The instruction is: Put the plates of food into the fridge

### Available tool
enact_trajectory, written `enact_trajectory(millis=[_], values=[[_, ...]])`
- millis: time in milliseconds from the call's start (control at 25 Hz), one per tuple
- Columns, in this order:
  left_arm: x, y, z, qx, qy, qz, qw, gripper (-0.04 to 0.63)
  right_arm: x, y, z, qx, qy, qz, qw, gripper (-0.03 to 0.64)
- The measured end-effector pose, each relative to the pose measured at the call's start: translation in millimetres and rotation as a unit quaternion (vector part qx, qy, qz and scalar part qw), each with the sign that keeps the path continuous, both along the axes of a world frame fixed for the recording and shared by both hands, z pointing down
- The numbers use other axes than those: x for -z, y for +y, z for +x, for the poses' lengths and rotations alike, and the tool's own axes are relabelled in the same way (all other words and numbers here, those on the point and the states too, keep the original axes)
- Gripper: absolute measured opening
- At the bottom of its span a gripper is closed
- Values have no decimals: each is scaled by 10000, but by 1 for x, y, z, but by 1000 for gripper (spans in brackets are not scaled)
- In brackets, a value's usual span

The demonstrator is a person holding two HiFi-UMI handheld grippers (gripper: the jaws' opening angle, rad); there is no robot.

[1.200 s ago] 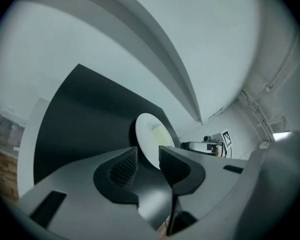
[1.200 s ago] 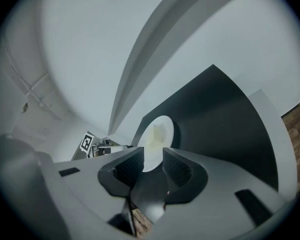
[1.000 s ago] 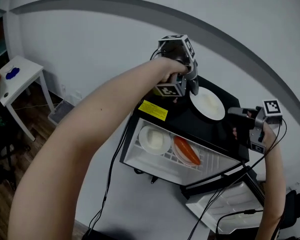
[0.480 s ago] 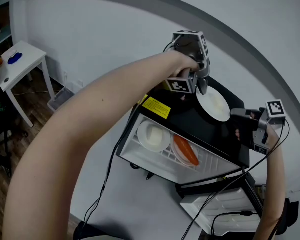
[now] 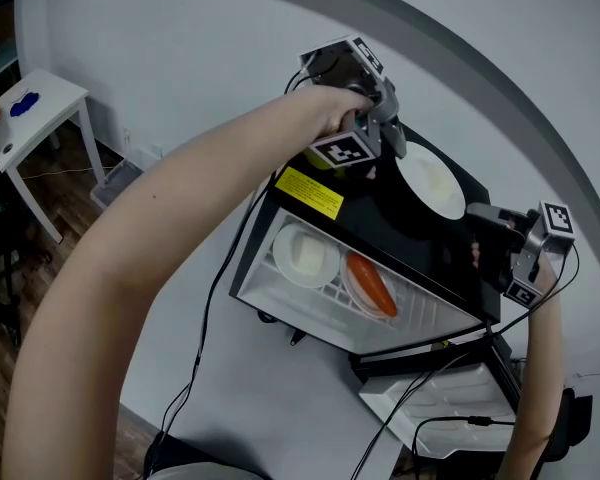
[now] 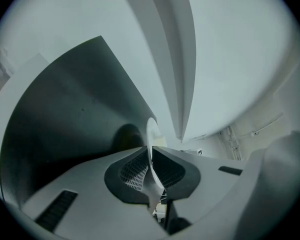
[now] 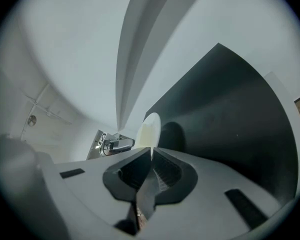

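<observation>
Two plates (image 5: pixel 305 255) are already shelved in the fridge (image 5: pixel 385 226); the third plate (image 5: pixel 432 180), atop it, has just been clamped by the fingers (image 6: pixel 132 170) of the left gripper (image 5: pixel 393 140); the right gripper (image 5: pixel 480 215) is closed, empty

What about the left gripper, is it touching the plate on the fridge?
Touching. Left gripper view: the left gripper, jaws just closing, pinches the plate rim.

Black fridge (image 5: pixel 380 226) open: two plates inside, one on top.
I see the top plate (image 5: pixel 432 180), white with pale food, lying on the fridge roof; inside, the pale plate (image 5: pixel 305 254) sits left, just beside the orange plate (image 5: pixel 372 286), both on one shelf (image 5: pixel 315 306).
</observation>
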State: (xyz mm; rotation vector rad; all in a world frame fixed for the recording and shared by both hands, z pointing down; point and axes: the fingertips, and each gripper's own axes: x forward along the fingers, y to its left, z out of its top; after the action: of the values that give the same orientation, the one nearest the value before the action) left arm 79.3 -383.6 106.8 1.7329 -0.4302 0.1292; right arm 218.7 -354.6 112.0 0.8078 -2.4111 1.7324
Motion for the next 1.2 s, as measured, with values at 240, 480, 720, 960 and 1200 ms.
enact_trajectory(millis=[240,480,720,960,1200], values=[[-1,6,2,-84,-131,27,9999,26,0,2,-2,-33,114,30,9999,21],[0,10,-1,8,227,-136,9996,20,2,10,-5,51,-105,35,9999,20],[10,42,-6,81,661,-110,9977,16,14,41,-9,159,-459,205,9986,20],[26,94,-16,187,1134,-56,9934,17,43,90,-18,194,-714,576,9956,20],[24,150,-30,225,1263,143,9916,17,39,144,-32,228,-624,849,9942,20]])
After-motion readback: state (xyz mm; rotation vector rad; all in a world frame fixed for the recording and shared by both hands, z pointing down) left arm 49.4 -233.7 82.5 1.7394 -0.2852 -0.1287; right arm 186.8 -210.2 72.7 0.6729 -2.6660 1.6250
